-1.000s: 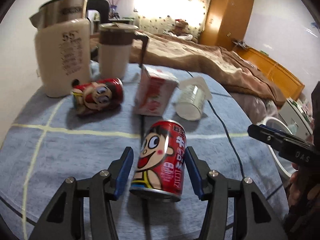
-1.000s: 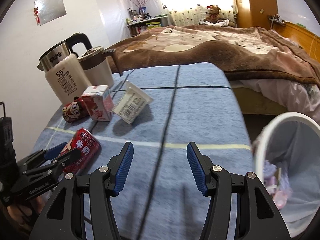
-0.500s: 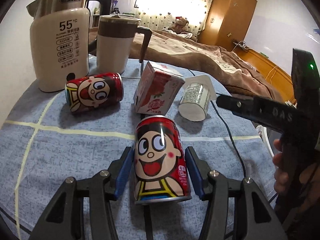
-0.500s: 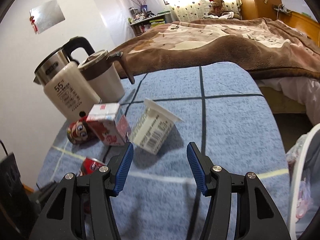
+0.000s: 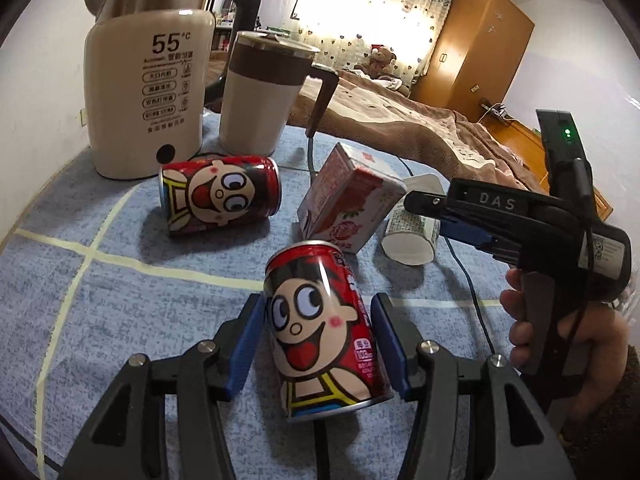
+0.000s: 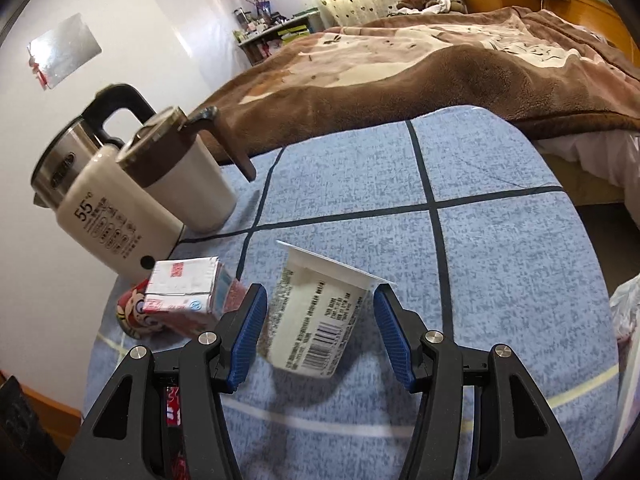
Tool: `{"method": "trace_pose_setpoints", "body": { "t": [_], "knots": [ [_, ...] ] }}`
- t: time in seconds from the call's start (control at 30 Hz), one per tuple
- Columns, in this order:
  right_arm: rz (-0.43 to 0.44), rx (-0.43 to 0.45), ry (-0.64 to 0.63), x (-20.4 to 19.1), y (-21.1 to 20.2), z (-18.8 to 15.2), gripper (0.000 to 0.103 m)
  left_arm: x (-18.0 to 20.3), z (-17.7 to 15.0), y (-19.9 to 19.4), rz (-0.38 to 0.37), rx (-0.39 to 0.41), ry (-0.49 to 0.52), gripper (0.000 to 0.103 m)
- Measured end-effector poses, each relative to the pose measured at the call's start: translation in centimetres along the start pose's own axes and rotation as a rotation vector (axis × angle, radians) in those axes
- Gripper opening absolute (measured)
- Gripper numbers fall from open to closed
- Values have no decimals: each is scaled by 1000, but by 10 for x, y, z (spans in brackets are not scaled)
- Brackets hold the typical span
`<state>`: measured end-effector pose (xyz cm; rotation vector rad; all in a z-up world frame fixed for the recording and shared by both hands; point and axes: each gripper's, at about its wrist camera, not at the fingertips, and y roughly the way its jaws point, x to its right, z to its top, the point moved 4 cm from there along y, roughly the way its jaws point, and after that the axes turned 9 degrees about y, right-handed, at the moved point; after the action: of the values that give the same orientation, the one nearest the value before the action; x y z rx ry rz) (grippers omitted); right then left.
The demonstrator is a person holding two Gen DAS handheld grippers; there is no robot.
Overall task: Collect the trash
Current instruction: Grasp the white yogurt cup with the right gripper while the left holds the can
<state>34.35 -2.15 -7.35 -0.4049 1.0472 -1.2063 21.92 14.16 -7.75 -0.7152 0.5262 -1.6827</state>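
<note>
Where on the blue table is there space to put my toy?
The far right of the blue tablecloth, beyond the white plastic cup toward the brown blanket, is bare. It's crowded near the cream kettle.

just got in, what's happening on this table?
A person with a handheld gripper in each hand is clearing trash off a blue tablecloth. The left gripper has its jaws around an upright red can, pads close on both sides but showing gaps. The right gripper straddles a tipped white yogurt cup, jaws open. A second red can and a pink carton still lie by the kettle and mug.
</note>
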Motion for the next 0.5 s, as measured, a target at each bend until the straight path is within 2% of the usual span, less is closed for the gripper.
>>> {"method": "trace_pose_setpoints", "body": {
  "t": [0.17, 0.37, 0.5],
  "knots": [
    [27, -27, 3, -4, 11, 2, 56, -1, 0, 5, 3, -17, -6, 58],
    [-10, -46, -20, -7, 24, 1, 56, -3, 3, 10, 11, -18, -6, 58],
    [13, -51, 13, 1, 26, 2, 51, -4, 2, 11, 16, -24, -15, 58]
  ]
}}
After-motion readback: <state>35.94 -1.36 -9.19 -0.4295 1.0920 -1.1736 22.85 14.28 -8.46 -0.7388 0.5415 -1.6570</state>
